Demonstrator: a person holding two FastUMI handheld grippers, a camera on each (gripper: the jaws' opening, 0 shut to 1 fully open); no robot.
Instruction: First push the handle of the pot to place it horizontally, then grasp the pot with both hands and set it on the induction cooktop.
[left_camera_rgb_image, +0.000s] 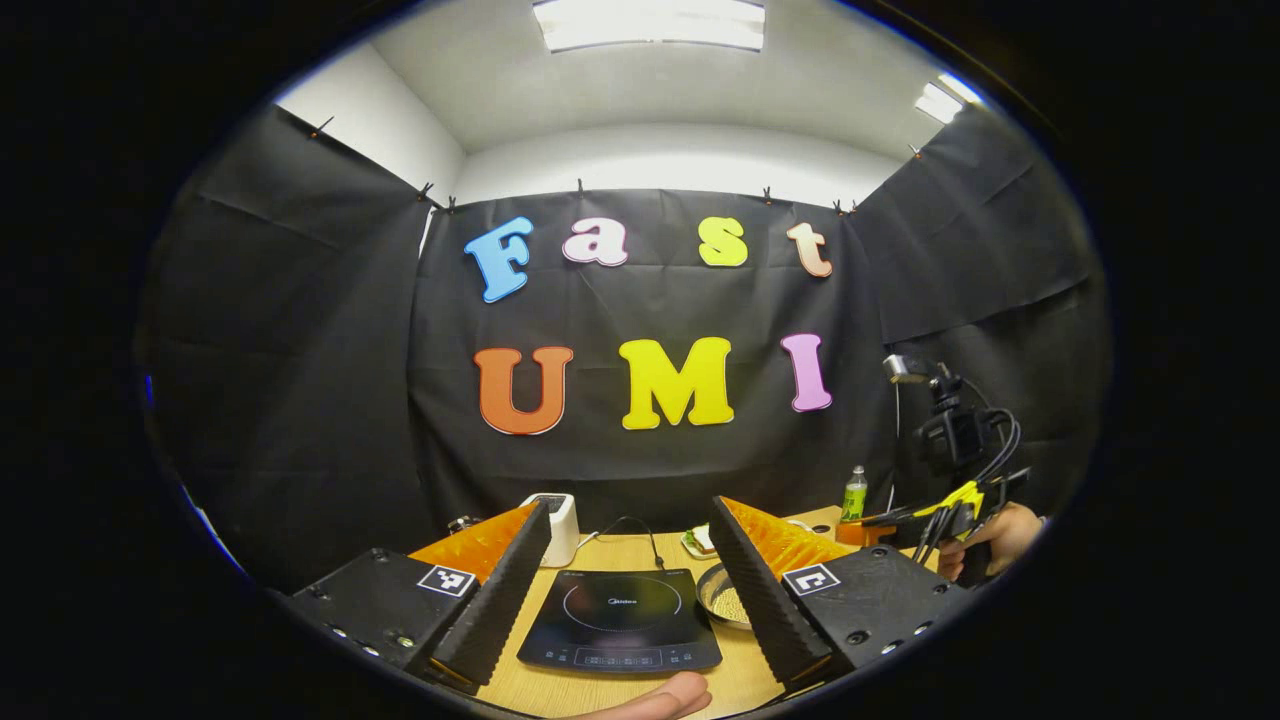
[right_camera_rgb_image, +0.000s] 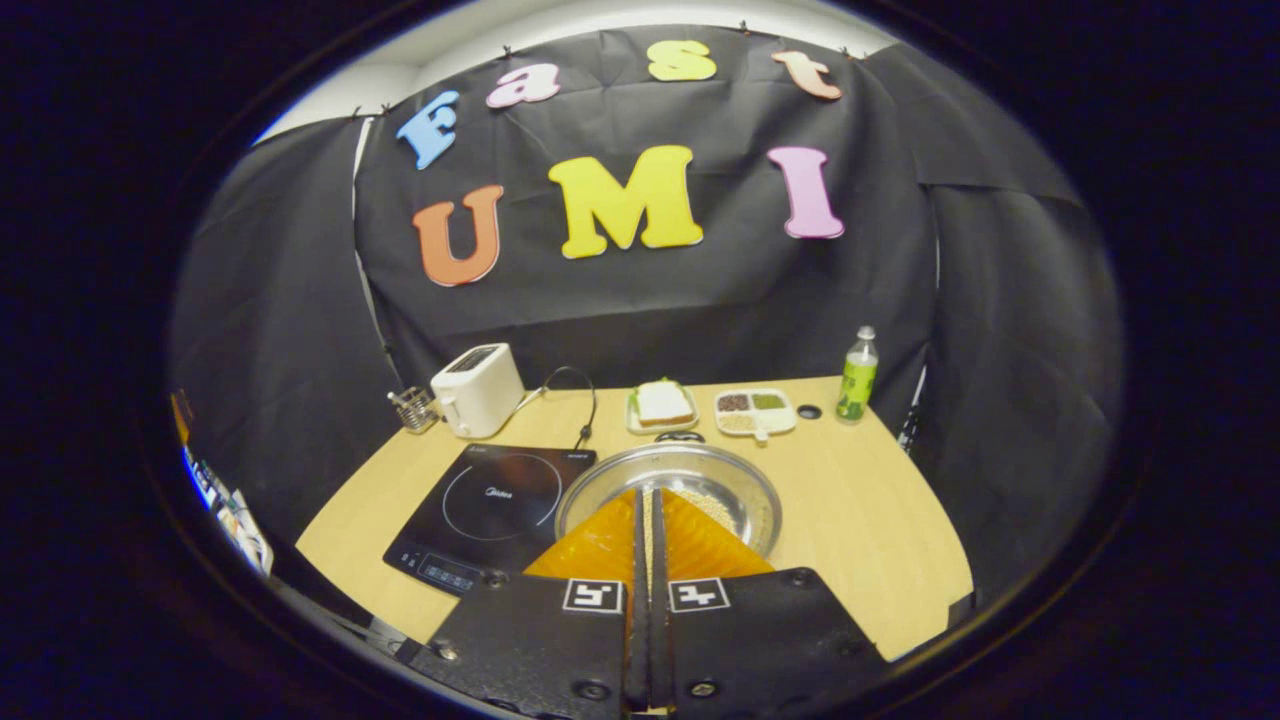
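The pot (right_camera_rgb_image: 668, 492), a shallow steel pan with pale grains in it, sat on the bench (right_camera_rgb_image: 860, 520) touching the right edge of the induction cooktop (right_camera_rgb_image: 490, 505), its dark handle (right_camera_rgb_image: 680, 436) at the far rim, toward twelve o'clock. The handle push looked not yet made; the next move called for a sideways nudge at that handle. The right tool (right_camera_rgb_image: 648, 520) hovered clenched on nothing just over the pot's near rim. The left tool (left_camera_rgb_image: 620, 575) stood released above the cooktop, the pot at its three o'clock. Beyond stood a toaster (right_camera_rgb_image: 478, 390), a sandwich plate (right_camera_rgb_image: 662, 405) and a bottle (right_camera_rgb_image: 857, 375).
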